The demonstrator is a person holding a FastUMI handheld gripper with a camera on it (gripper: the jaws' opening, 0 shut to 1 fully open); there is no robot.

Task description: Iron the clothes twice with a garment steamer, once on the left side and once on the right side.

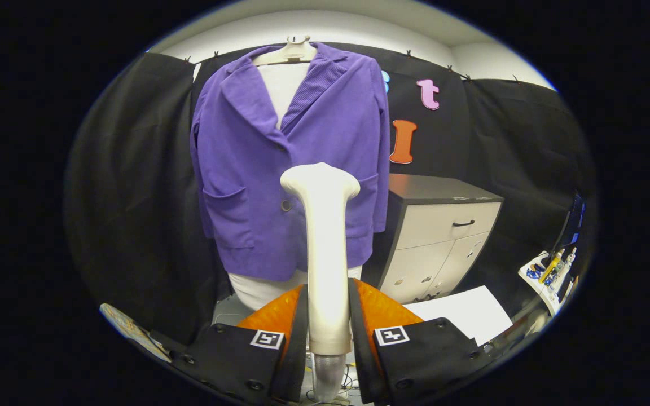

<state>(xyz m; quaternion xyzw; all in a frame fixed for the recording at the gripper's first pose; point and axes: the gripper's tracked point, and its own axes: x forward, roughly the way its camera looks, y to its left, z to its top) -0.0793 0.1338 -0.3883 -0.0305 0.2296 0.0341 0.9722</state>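
A purple jacket (297, 158) hangs on a white hanger (291, 52) over a white form, straight ahead against the black cloth wall. My gripper (326, 316) is shut on the handle of a white garment steamer (324, 248), both fingers pressing its sides. The steamer stands upright between the fingers, its wide head (320, 181) level with the jacket's lower front near the button (286, 205). The head appears a short way off the cloth; whether it touches I cannot tell. A clear hose end shows below the handle.
A grey-and-white drawer cabinet (443, 237) stands to the right of the jacket. A white sheet (463, 313) lies on the floor before it. Small bottles and clutter (550, 270) sit at the far right. A patterned object (130, 330) lies low at the left.
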